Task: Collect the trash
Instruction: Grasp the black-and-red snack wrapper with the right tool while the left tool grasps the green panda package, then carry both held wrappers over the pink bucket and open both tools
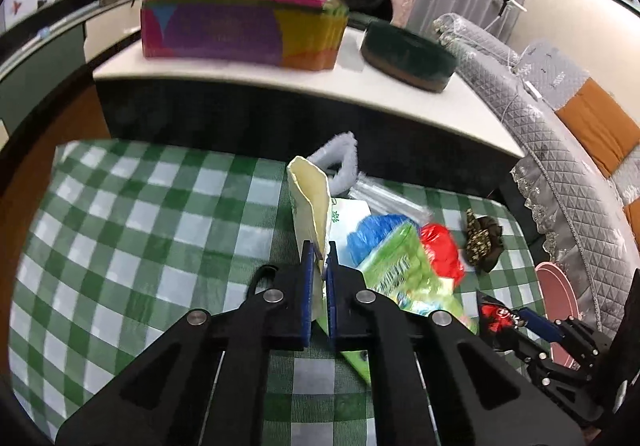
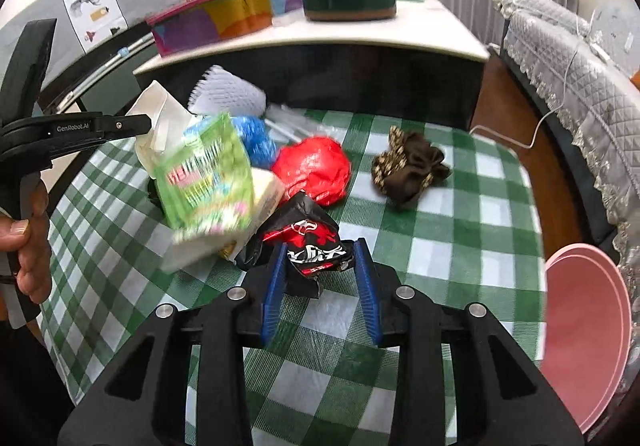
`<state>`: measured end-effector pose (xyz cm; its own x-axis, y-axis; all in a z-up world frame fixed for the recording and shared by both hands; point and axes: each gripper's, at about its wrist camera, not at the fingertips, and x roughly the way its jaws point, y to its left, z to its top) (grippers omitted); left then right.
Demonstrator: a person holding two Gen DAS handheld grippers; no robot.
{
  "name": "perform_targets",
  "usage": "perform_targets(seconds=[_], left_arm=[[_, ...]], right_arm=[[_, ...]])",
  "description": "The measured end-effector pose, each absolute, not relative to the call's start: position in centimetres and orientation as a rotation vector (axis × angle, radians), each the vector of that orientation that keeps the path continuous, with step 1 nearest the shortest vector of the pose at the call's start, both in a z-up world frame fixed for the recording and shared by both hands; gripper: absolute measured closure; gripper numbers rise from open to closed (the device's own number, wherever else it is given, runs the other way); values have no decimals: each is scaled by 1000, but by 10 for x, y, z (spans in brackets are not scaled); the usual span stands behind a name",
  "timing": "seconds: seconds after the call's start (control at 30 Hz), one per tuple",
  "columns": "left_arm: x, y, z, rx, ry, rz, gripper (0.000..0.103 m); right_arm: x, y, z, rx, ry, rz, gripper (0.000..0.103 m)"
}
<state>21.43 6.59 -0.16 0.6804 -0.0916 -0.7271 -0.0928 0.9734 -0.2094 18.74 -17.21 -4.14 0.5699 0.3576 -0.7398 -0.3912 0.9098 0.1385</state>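
The left gripper (image 1: 319, 258) pinches the cream paper bag (image 1: 310, 197) at its edge; the right gripper (image 2: 320, 266) has the black-red snack wrapper (image 2: 308, 242) between half-spread fingers. Squeeze firmly, then lift slowly.

My left hand-held gripper (image 1: 319, 270) is built from matte black moulded links, each with a triangular cut-out. Four round silver pivot pins sit across the linkage, two per side. Its fingers (image 1: 305, 286) carry flat blue pads with ribbed faces. My right hand-held gripper (image 2: 321, 278) has the same construction: black links, four silver pins, blue ribbed pads. In the right wrist view, the side of my left unit bears white "GenRobot.AI" lettering and one small screw. My left hand (image 2: 28, 242) wraps its black handle.
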Motion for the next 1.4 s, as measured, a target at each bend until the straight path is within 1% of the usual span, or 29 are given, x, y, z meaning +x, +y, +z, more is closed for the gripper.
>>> perform_targets(seconds=[0.3,0.57,1.03,1.4], left_arm=[[190,66,30,-215,735,-2,98],[168,54,44,-193,689,-13,98],[135,15,71,-130,567,-68,98],[131,-33,59,-93,600,-152,98]], right_arm=[[167,-201,-9,3,764,397,69],[146,-229,14,24,685,344,69],[129,-265,33,58,624,262,68],[126,-291,42,65,588,191,68]])
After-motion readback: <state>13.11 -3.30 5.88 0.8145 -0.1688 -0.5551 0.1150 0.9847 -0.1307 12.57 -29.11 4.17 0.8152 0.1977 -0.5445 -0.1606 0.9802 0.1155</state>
